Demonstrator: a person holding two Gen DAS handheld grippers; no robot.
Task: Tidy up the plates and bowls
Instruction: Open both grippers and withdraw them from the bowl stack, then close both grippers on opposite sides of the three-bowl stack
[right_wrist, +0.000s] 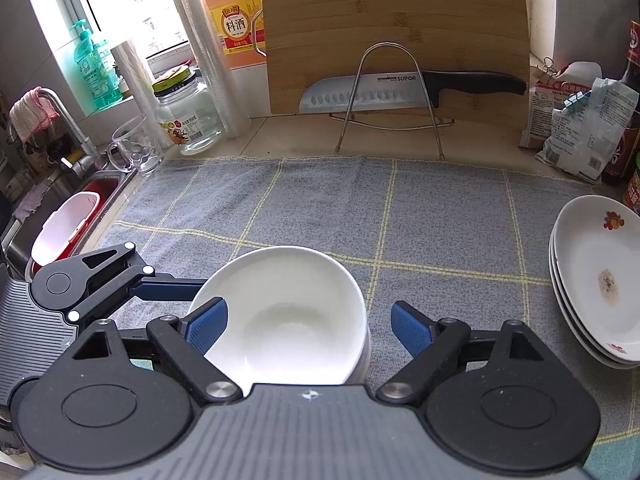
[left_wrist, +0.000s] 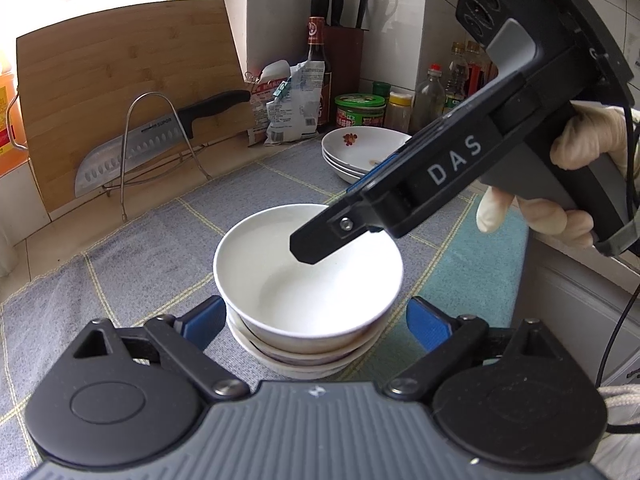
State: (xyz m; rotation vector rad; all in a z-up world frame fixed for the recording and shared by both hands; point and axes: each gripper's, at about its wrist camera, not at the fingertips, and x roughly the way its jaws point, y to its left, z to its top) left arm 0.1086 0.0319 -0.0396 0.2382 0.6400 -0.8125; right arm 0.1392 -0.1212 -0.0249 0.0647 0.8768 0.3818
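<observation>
Right gripper (right_wrist: 308, 328) gapes wide astride the top bowl (right_wrist: 284, 316), unpinched.

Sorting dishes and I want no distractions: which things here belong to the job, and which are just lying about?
Job: stack of bowls; stack of plates.
Lying about: knife; cutting board; glass jar; sauce bottle.

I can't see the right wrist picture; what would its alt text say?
A stack of white bowls sits on a grey checked cloth between the open blue fingers of the right gripper. A stack of plates lies to the right, a knife against a cutting board behind.
</observation>
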